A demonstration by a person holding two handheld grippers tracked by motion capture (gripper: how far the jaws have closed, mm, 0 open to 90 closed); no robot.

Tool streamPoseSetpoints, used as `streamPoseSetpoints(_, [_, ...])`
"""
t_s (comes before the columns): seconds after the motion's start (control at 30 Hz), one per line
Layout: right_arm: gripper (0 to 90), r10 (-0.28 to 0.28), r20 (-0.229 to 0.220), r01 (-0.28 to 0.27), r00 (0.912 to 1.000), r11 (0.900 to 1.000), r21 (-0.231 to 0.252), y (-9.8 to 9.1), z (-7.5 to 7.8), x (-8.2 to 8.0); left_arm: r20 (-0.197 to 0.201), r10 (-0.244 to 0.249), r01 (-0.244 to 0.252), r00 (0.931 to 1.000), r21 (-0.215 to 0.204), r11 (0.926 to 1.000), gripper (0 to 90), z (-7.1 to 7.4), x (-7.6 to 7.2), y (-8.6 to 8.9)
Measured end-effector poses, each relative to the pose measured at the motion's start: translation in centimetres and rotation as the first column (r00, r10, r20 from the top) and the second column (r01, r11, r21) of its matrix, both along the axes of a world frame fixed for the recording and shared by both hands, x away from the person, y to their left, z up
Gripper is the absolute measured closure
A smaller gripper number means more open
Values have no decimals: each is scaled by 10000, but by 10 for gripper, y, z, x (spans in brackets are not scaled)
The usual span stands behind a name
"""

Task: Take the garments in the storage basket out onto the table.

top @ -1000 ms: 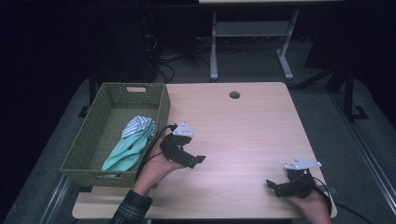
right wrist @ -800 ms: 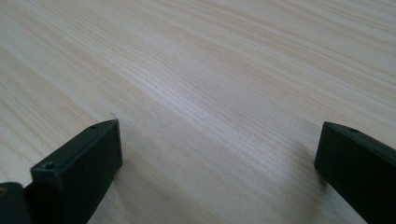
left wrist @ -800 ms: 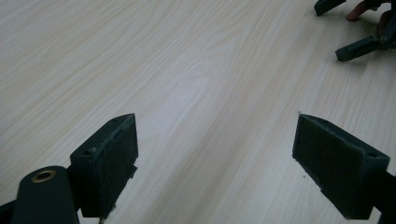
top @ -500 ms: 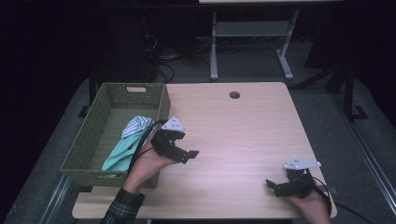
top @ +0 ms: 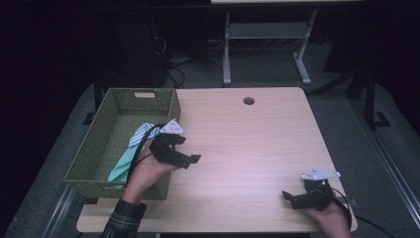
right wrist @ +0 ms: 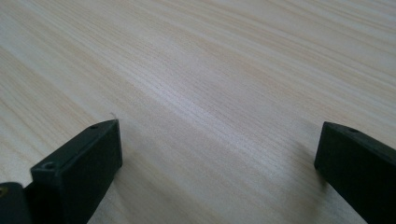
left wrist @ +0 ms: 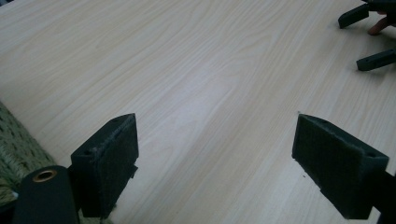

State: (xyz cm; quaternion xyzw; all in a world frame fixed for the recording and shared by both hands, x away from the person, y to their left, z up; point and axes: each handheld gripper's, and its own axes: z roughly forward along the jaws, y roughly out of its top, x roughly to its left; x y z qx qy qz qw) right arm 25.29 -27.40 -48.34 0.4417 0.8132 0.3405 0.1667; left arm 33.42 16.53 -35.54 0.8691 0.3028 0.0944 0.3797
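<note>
High view: left gripper (top: 190, 159) beside the green woven basket (top: 106, 144) and right gripper (top: 292, 198) on the pale wooden table (top: 247, 144) both have jaws spread apart, empty

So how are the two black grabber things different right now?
The left gripper is held up beside the green basket, while the right gripper sits low at the table's near right corner. The left points toward the table's middle, the right toward the left. Both are open and empty.
</note>
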Motion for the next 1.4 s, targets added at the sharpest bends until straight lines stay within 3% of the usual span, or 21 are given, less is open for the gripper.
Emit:
streamPoseSetpoints(0.23, [3,-1,-2,1,10000,10000,-2,0,0,0,48,43,-44,10000,174,9998,139,2,3,9])
streamPoseSetpoints(1.4, [3,2,8,-2,10000,10000,-2,0,0,0,326,792,-798,9963,188,9966,158,10,9,61])
